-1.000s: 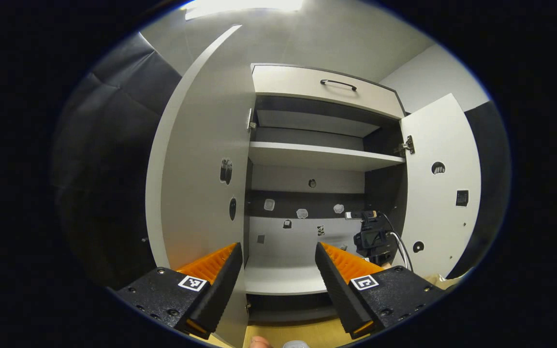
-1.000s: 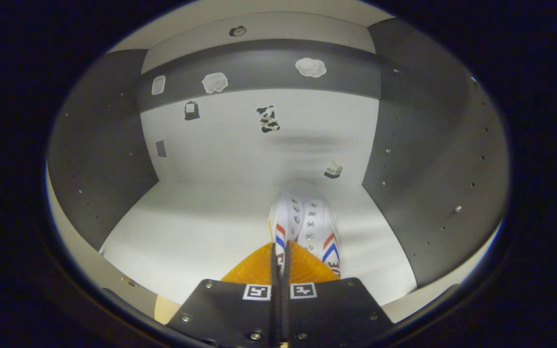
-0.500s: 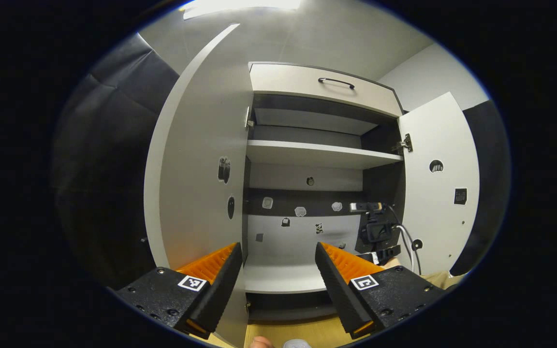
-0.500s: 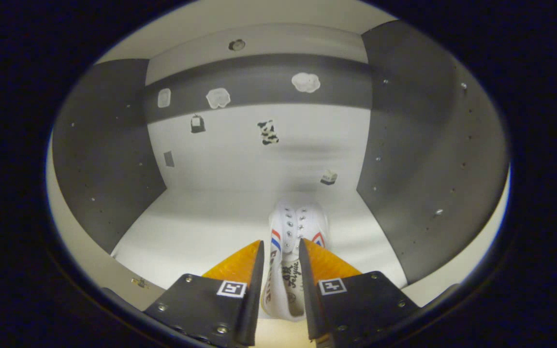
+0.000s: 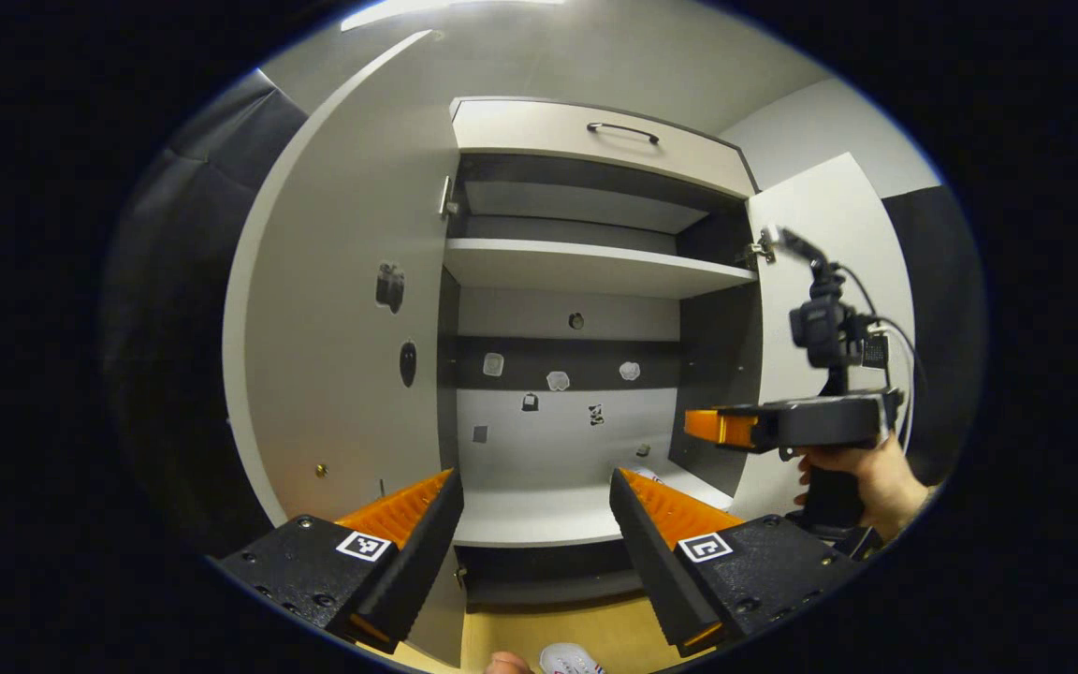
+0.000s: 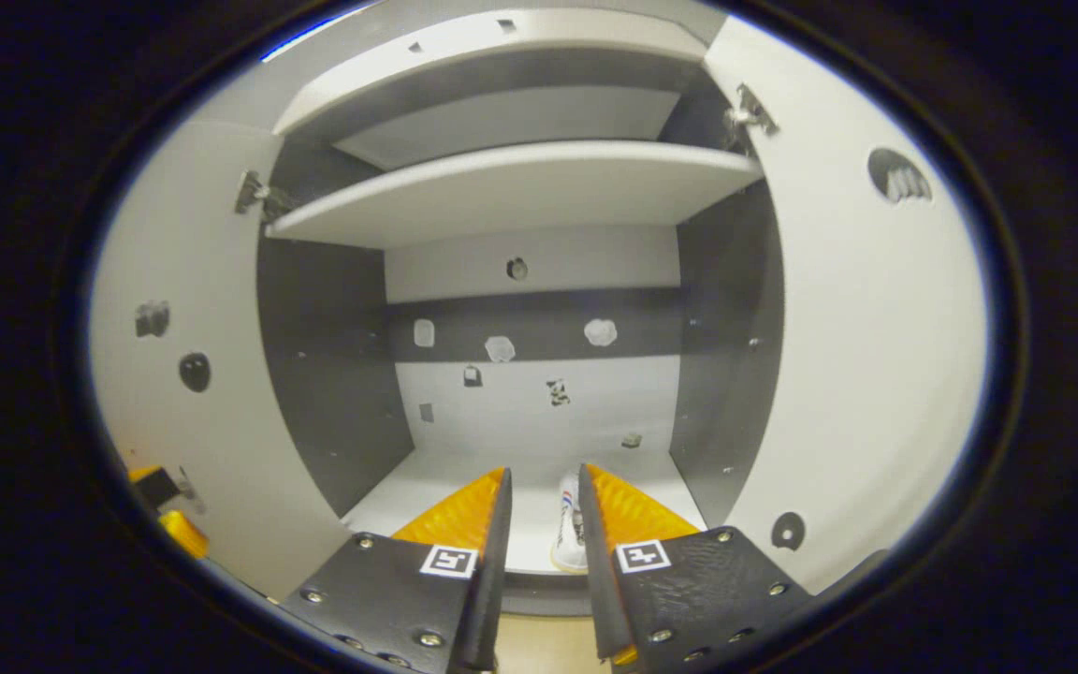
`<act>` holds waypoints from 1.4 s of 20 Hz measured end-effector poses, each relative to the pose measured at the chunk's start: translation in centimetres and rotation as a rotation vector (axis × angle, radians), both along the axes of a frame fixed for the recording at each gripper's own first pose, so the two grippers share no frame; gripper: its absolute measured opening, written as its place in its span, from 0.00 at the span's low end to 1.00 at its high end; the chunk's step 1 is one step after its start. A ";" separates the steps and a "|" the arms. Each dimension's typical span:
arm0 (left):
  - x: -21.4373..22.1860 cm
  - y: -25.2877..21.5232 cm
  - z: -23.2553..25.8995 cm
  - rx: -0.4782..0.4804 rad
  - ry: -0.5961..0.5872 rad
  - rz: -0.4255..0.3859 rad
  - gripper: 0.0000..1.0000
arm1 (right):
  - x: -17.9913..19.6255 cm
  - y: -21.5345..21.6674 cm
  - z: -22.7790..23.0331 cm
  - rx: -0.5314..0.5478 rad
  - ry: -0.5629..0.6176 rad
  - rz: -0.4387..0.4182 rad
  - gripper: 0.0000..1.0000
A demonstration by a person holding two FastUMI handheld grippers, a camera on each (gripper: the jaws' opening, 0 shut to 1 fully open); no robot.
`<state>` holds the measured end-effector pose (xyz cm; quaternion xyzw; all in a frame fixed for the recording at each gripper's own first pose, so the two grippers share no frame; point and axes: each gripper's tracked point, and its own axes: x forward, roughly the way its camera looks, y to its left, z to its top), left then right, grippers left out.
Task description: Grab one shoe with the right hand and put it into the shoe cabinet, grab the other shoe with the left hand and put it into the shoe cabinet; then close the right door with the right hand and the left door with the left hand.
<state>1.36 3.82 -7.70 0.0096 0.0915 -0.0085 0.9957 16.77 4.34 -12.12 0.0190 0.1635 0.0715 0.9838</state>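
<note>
Right hand-held gripper parted, empty; shoe on shoe cabinet bottom shelf

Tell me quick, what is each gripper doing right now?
Left gripper: open, holding nothing.
Right gripper: open, holding nothing; the white shoe sits on the cabinet shelf beyond it.

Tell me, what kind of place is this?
Probably a staged home entryway in a booth: a tall grey shoe cabinet with both doors open, a white sneaker on its lower shelf, and black cloth walls.
</note>
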 end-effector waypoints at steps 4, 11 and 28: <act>-0.2 -1.1 -5.5 0.005 0.119 -0.025 0.96 | -4.2 -0.6 5.3 0.012 -0.092 -0.002 0.40; -2.0 -0.6 -20.1 -0.022 0.438 -0.014 0.97 | -9.9 -2.5 11.4 -0.003 -0.211 -0.029 0.40; -16.8 -0.2 -46.7 -0.174 1.169 0.048 0.96 | -14.1 -7.8 14.2 -0.136 -0.286 -0.171 0.40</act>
